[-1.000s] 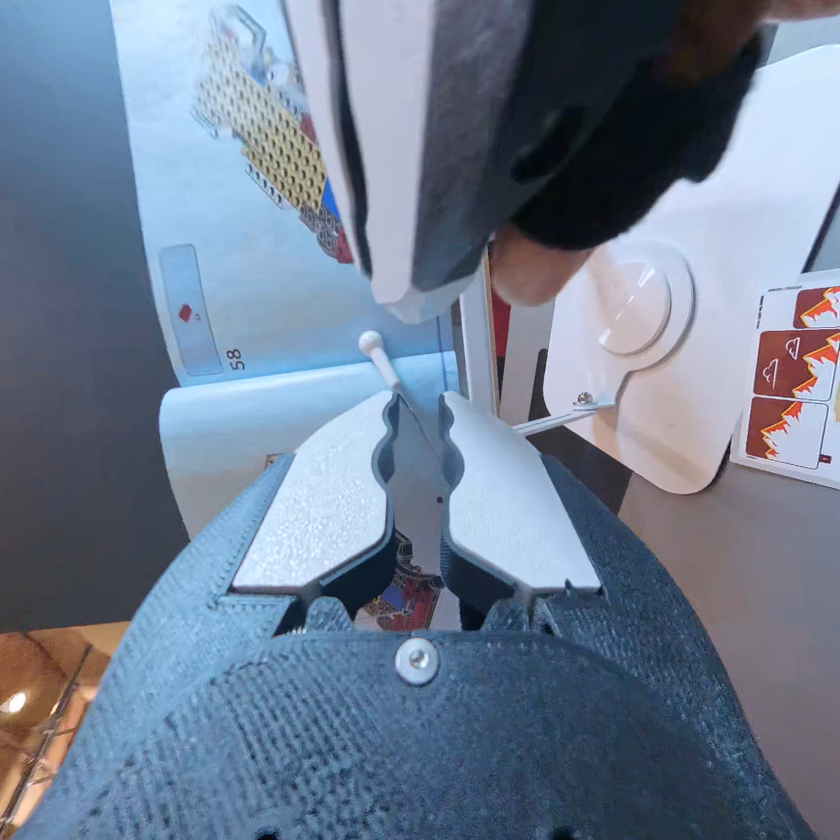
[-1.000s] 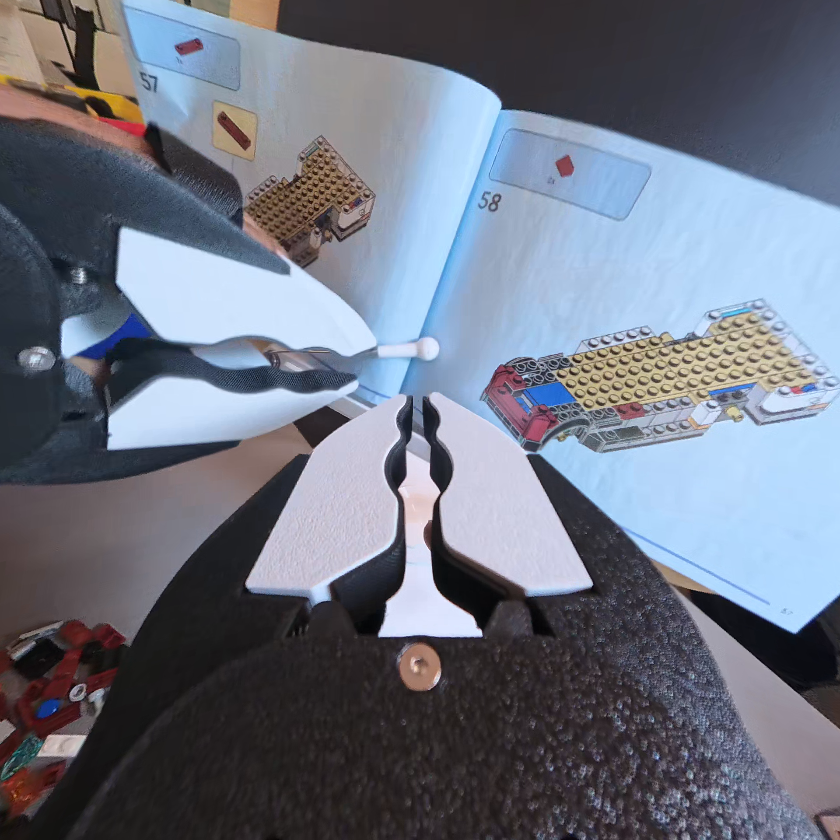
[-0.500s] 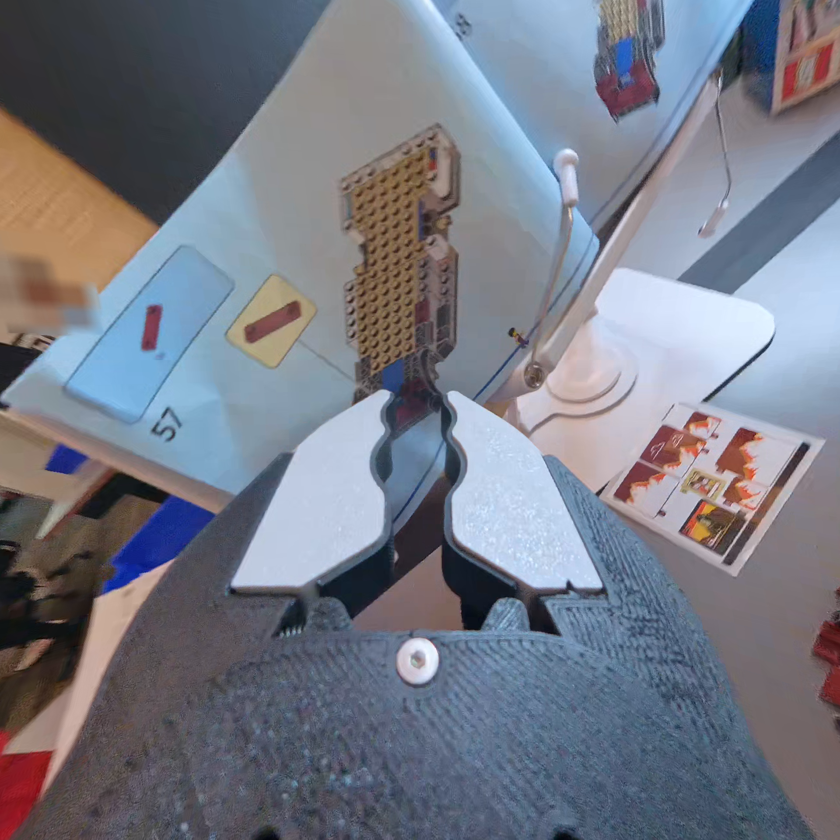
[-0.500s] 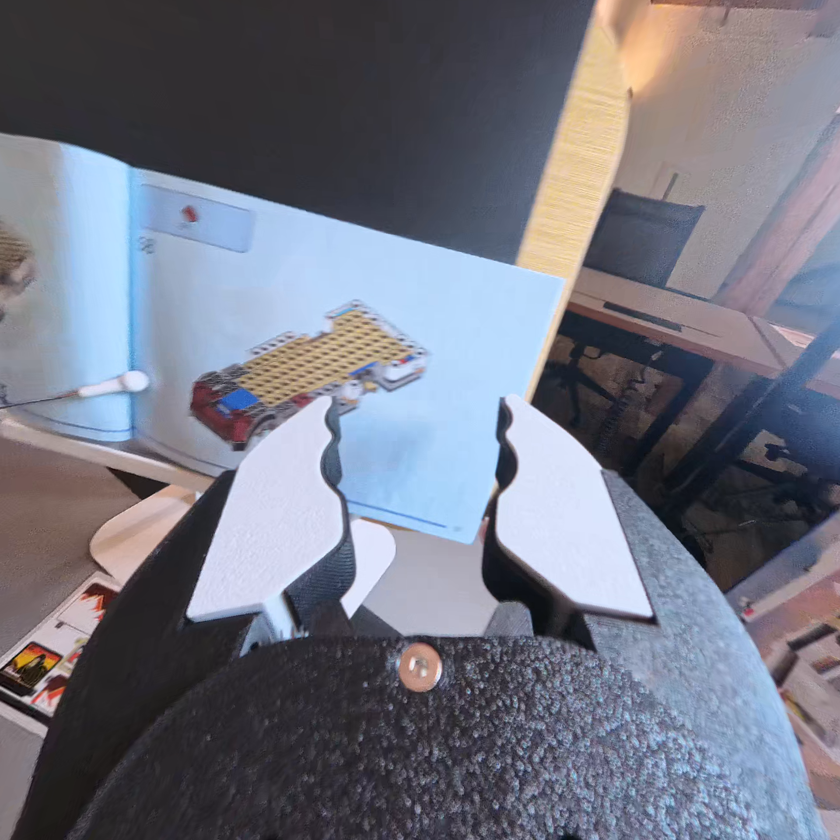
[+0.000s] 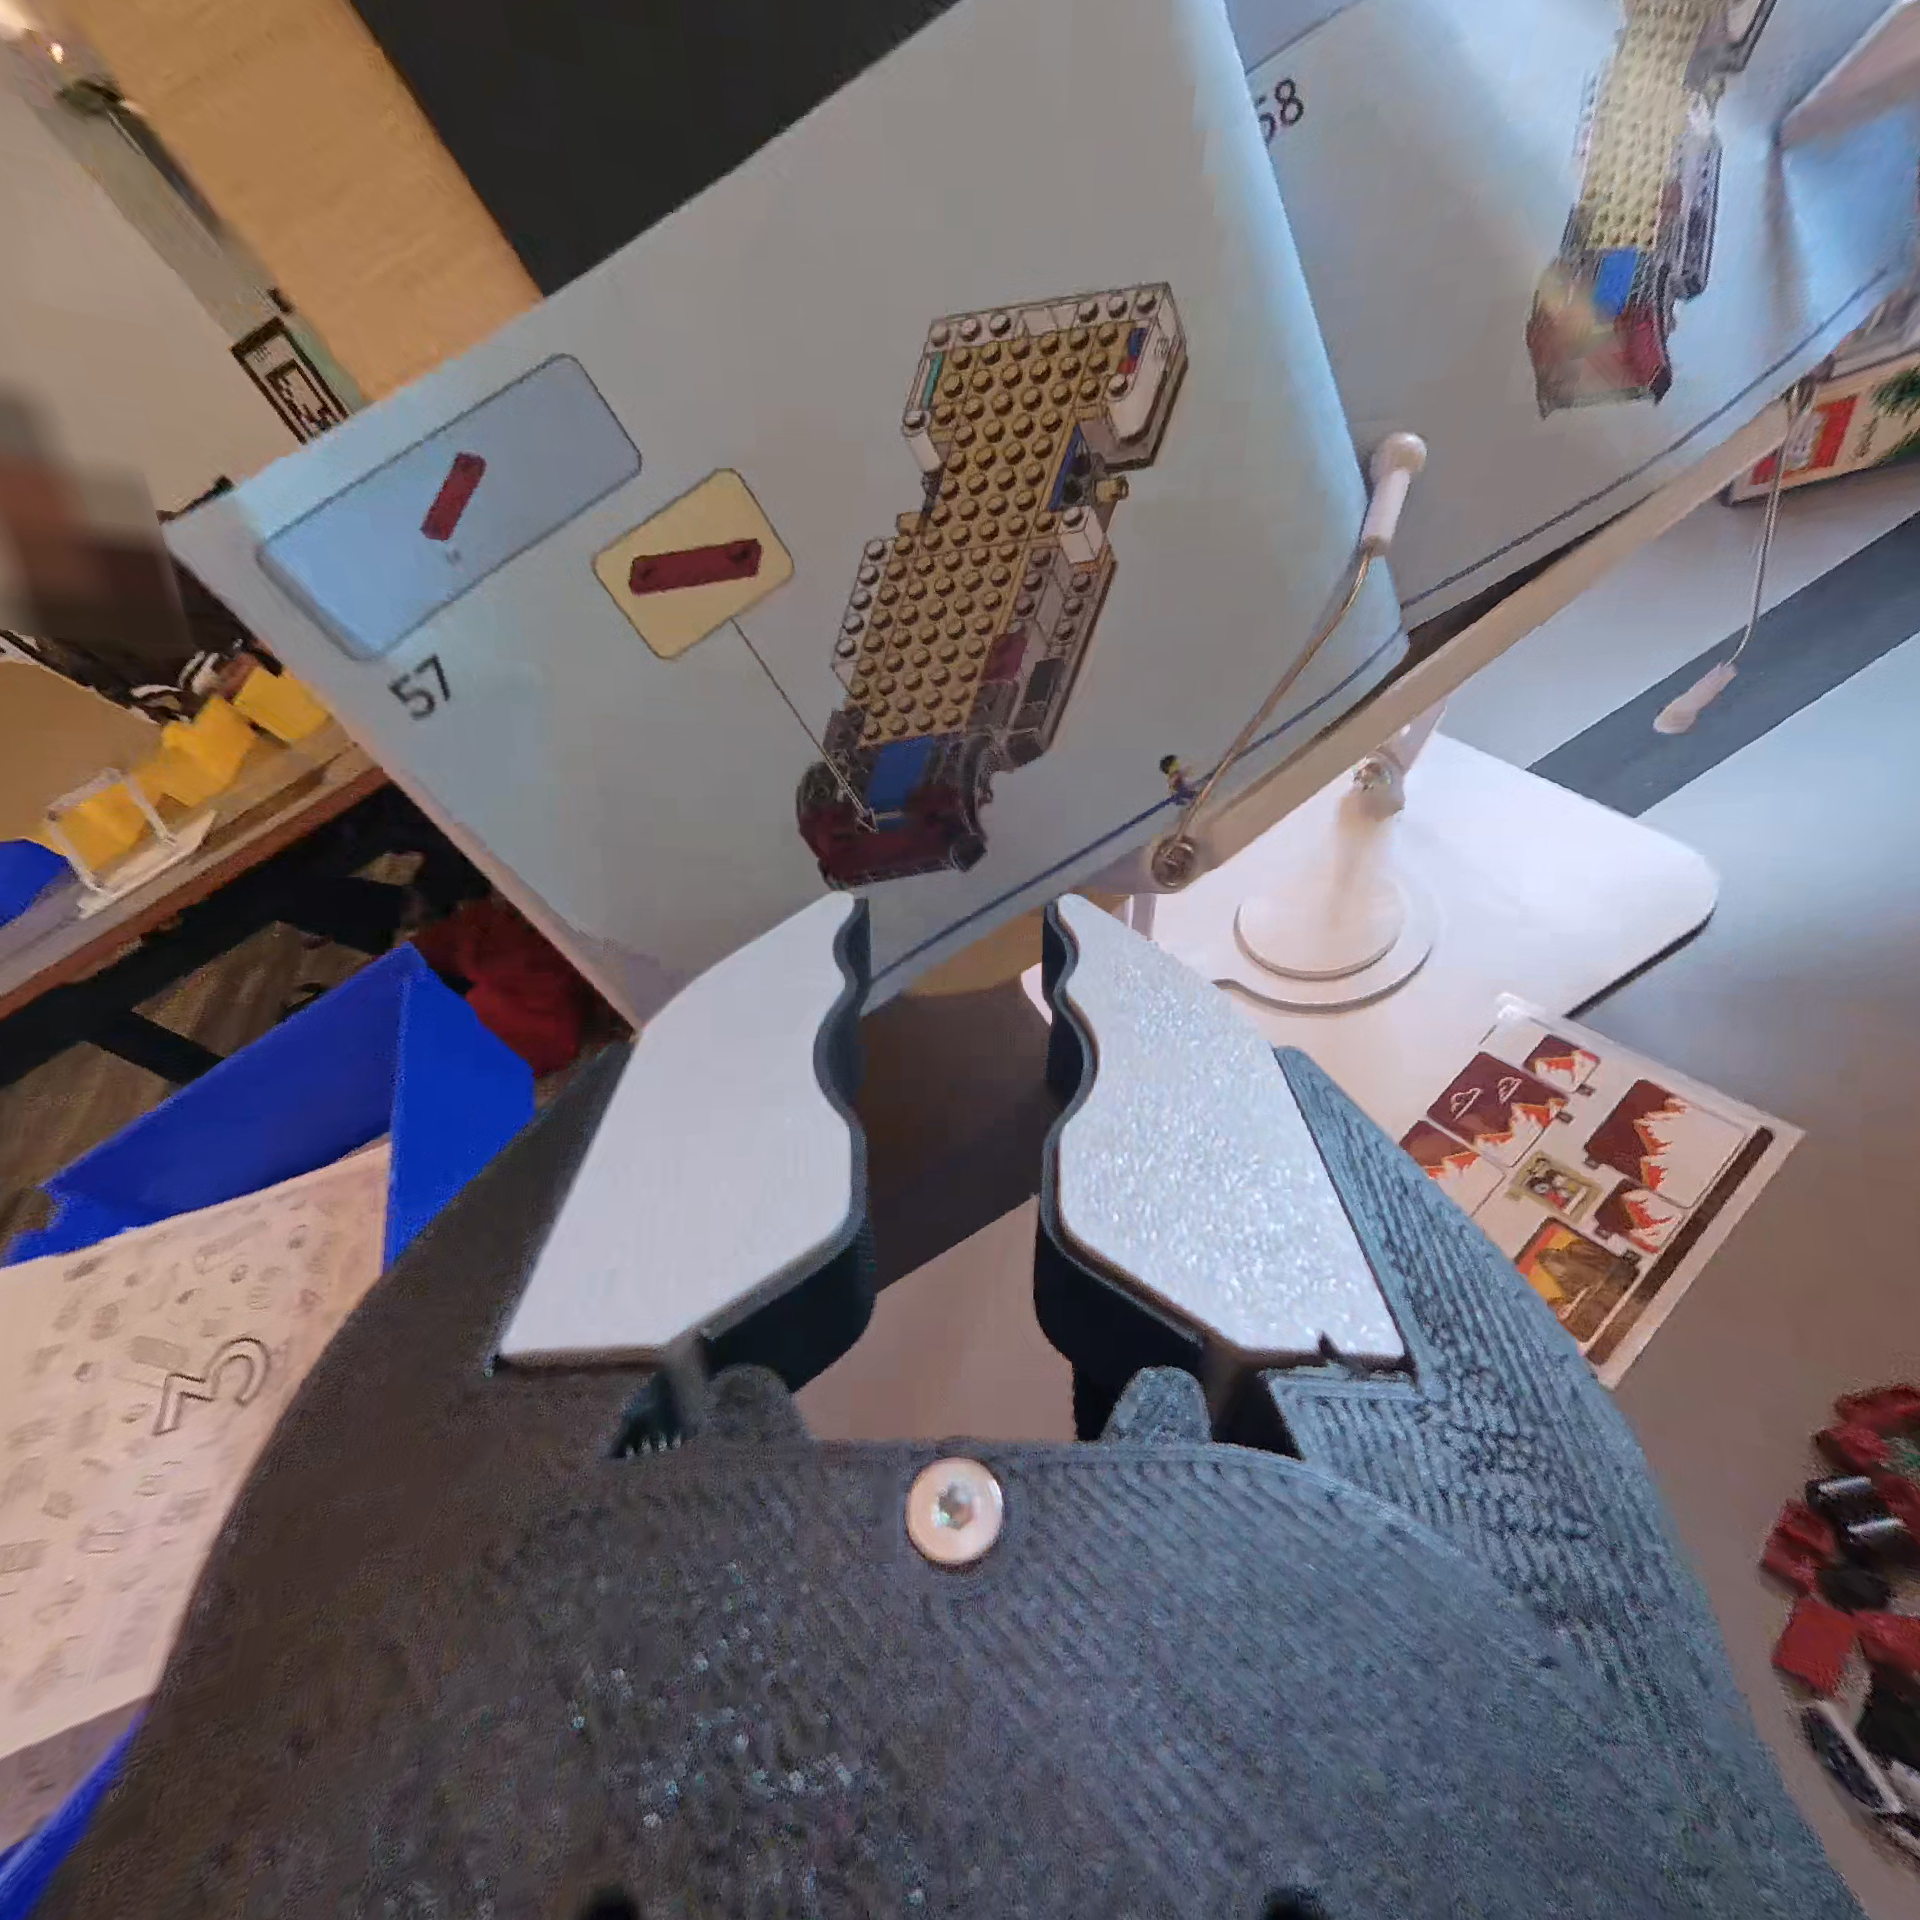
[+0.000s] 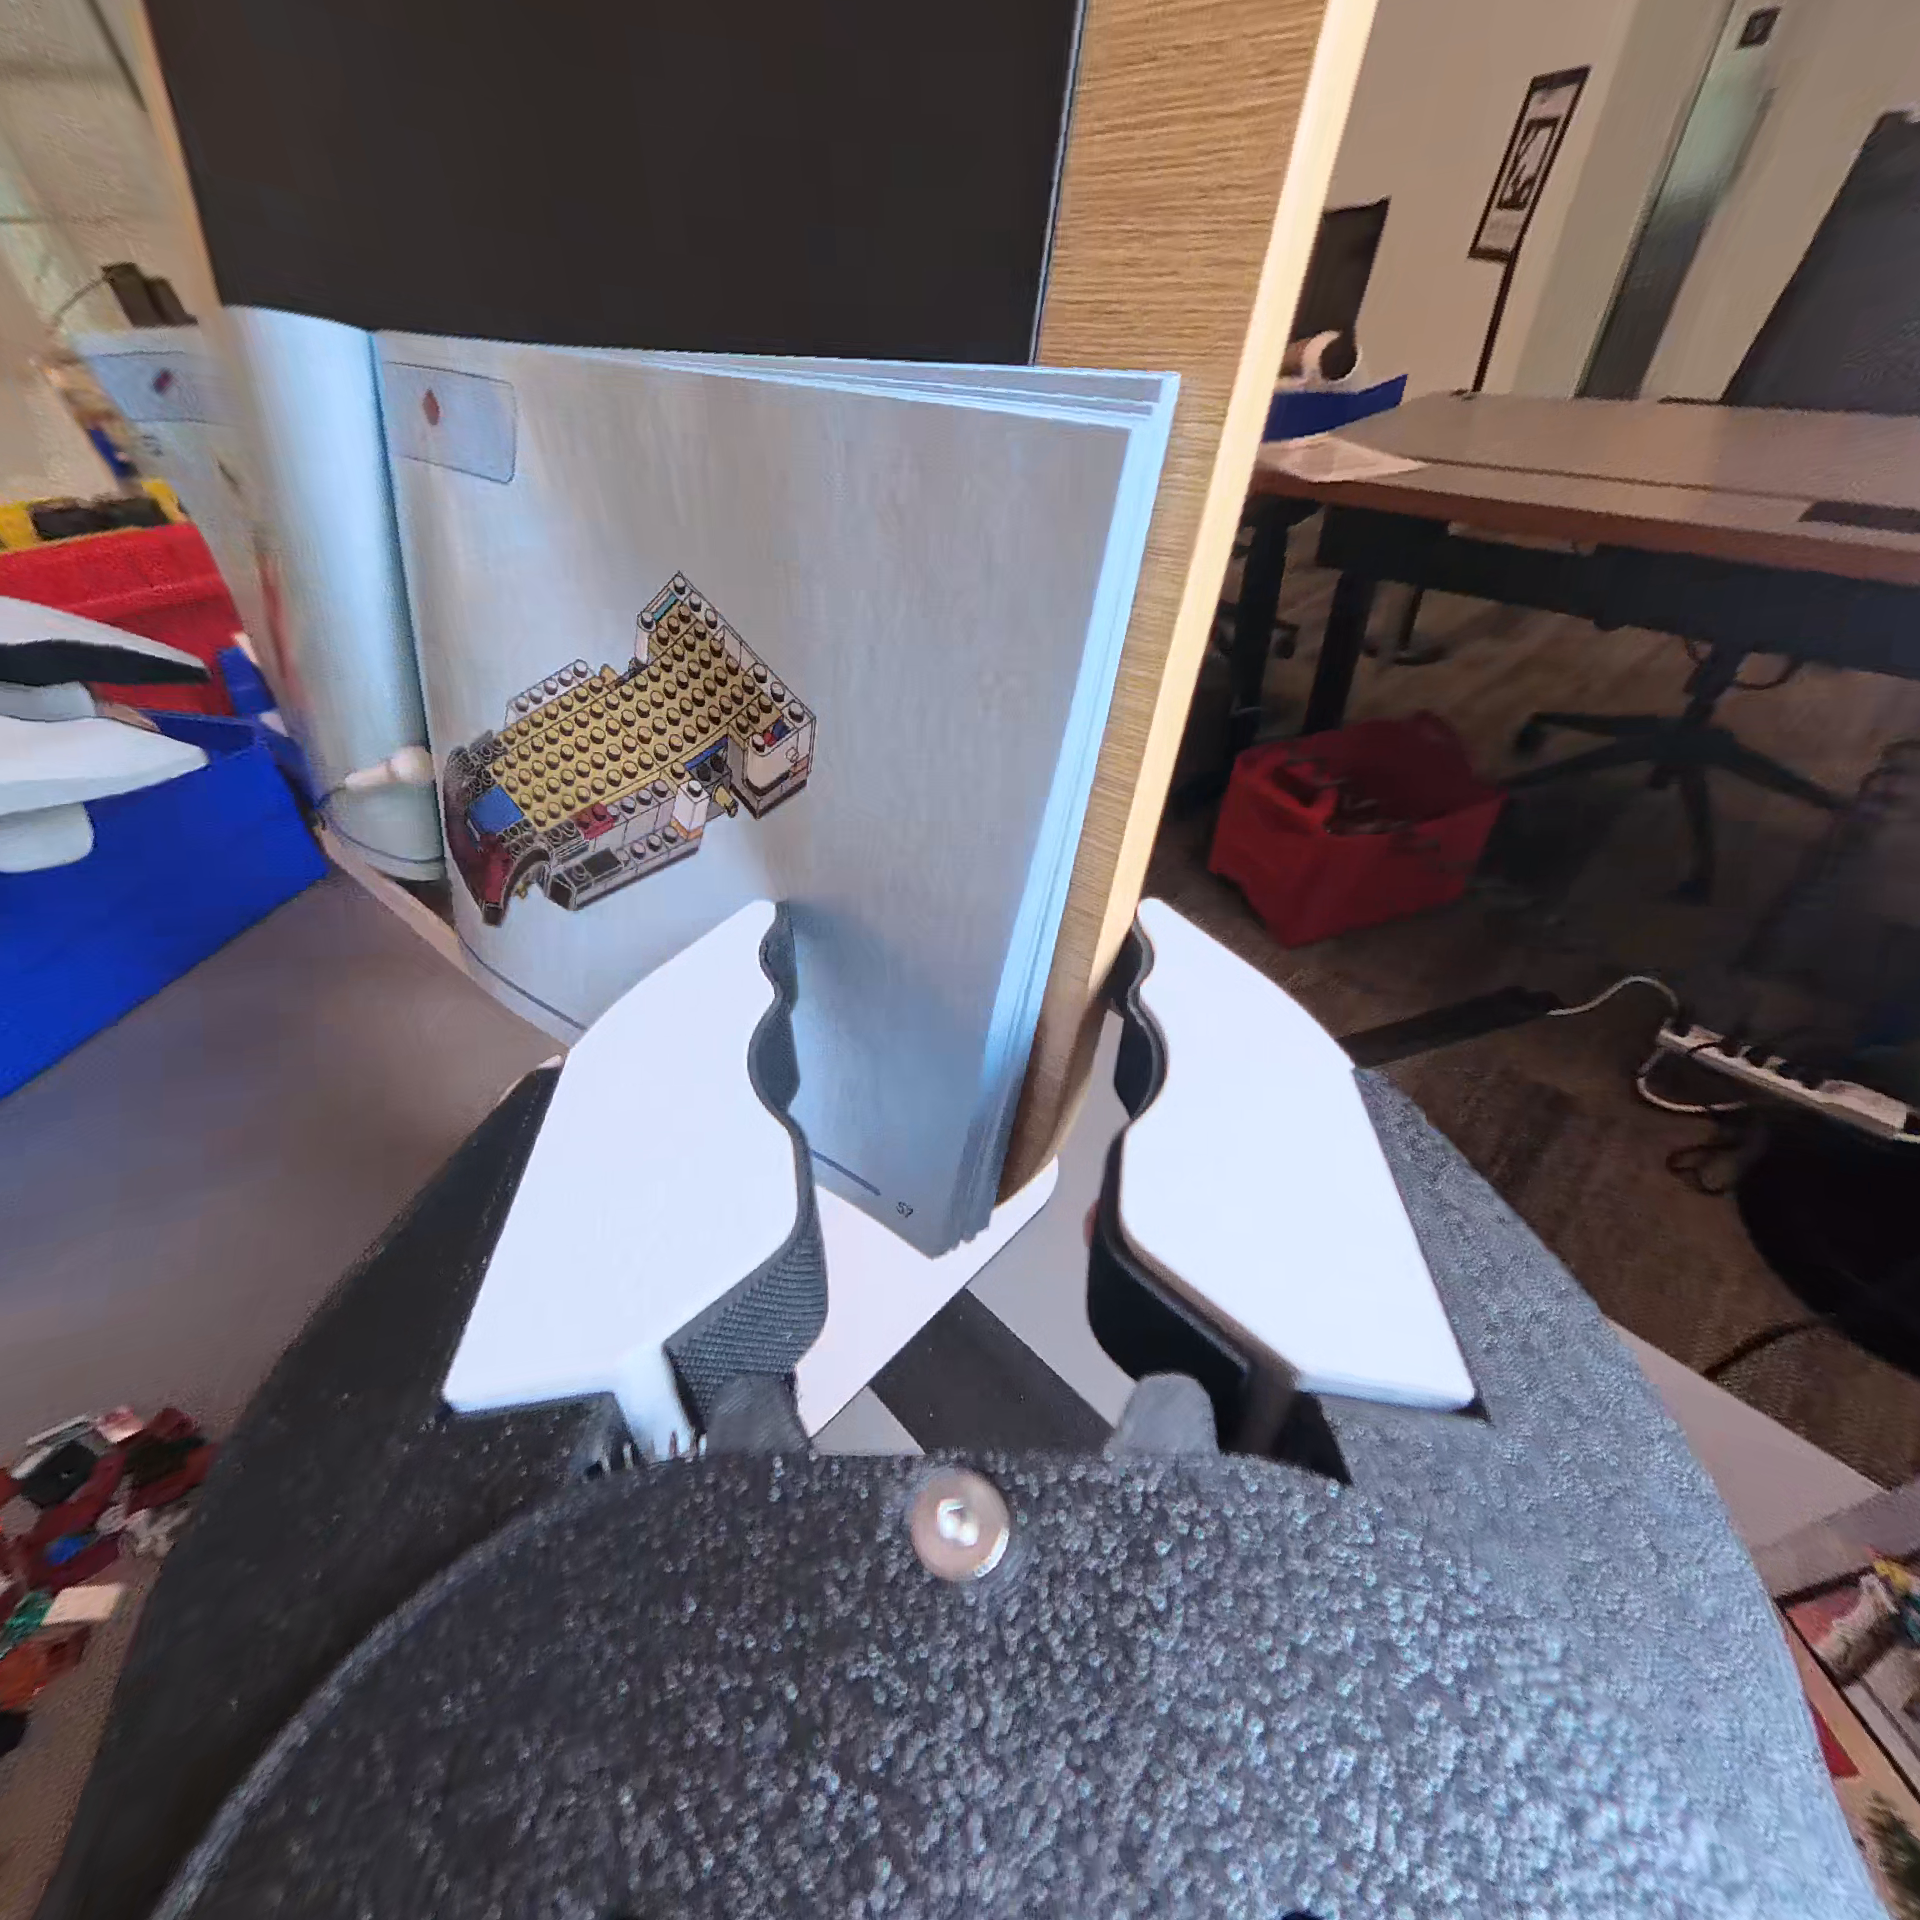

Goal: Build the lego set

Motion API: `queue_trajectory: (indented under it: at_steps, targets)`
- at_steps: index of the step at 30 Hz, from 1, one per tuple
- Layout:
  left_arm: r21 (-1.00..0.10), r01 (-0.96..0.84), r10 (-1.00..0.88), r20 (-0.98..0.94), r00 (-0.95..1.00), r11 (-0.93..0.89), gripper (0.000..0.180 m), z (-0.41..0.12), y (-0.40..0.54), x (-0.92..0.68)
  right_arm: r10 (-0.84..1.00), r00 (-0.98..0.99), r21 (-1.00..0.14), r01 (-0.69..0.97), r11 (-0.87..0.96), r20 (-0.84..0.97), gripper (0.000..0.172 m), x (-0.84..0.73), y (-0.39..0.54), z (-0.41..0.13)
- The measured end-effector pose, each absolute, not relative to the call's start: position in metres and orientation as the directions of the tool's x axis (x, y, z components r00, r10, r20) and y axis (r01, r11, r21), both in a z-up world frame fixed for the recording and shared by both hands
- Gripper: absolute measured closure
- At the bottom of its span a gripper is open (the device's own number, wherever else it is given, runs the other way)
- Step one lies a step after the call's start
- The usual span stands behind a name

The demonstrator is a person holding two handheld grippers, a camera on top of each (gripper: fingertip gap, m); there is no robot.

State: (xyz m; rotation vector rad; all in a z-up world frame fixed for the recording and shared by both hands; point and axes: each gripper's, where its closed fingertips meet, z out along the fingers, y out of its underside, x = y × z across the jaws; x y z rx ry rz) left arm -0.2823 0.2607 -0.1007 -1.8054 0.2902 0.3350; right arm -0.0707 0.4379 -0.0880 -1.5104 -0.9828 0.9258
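The left tongs (image 5: pixel 951 925) have a dark blue-grey printed body with a fine ribbed, woven-looking texture. Two pale grey plates with a sparkly grain cover the fingers (image 5: pixel 1174 1132), each ending in a wavy dark inner edge. A silver screw (image 5: pixel 954 1509) sits at the centre, toward six o'clock from the fingers. The right tongs (image 6: pixel 956 935) have a black body with a coarse pebbled surface, smooth white finger plates (image 6: pixel 665 1143) with the same wavy dark pads, ribbed black sides below, and a shiny silver screw (image 6: pixel 958 1536) centred beneath.
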Motion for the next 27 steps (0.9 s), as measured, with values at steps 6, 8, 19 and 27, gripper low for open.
queue_trajectory:
  at_steps: [6,8,19,27]
  targets:
    - [-0.944,-0.247,-0.044,-0.244,0.969,-0.220,0.150,-0.104,0.254,-0.273,0.915,0.404,-0.987,0.141,-0.070,-0.007,0.109,-0.070,0.439,-0.086]
    - [-0.953,-0.228,-0.047,-0.223,0.974,-0.200,0.151,-0.104,0.250,-0.270,0.914,0.406,-0.987,0.153,-0.057,0.010,0.110,-0.070,0.441,-0.084]
    - [-0.992,-0.104,-0.049,-0.101,0.994,-0.067,0.180,-0.104,0.228,-0.265,0.850,0.517,-0.983,0.185,0.006,0.102,0.113,-0.067,0.454,-0.074]
    - [-0.993,-0.116,-0.037,-0.117,0.992,0.027,0.180,-0.083,0.216,-0.269,0.872,0.418,-0.965,0.164,0.204,0.255,0.118,-0.037,0.362,-0.038]
